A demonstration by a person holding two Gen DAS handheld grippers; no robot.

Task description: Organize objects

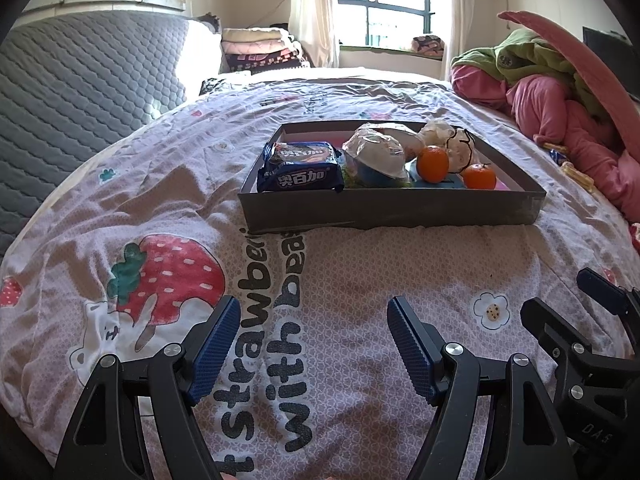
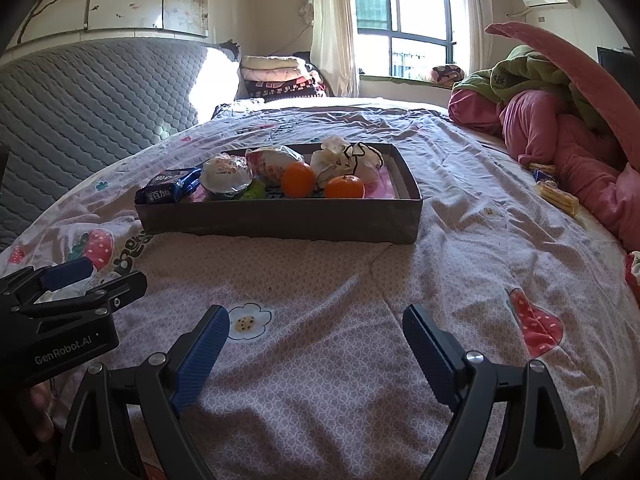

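A dark shallow box [image 1: 392,208] [image 2: 280,220] lies on the bed ahead of both grippers. It holds a blue biscuit pack [image 1: 300,168] [image 2: 170,188], wrapped buns [image 1: 376,152] [image 2: 226,174], two oranges [image 1: 433,164] [image 2: 298,180] and white wrapped items [image 1: 460,148] [image 2: 360,158]. My left gripper [image 1: 314,320] is open and empty over the quilt, well short of the box. My right gripper [image 2: 316,328] is open and empty too. Each gripper shows at the edge of the other's view, the right one [image 1: 580,320] and the left one [image 2: 80,280].
The quilt [image 1: 360,272] has strawberry prints. A pile of pink and green clothes [image 2: 560,120] lies at the right, with yellow wafer packs [image 2: 558,198] beside it. A grey padded headboard [image 1: 80,88] stands at the left. Folded blankets [image 2: 276,72] are stacked at the far end.
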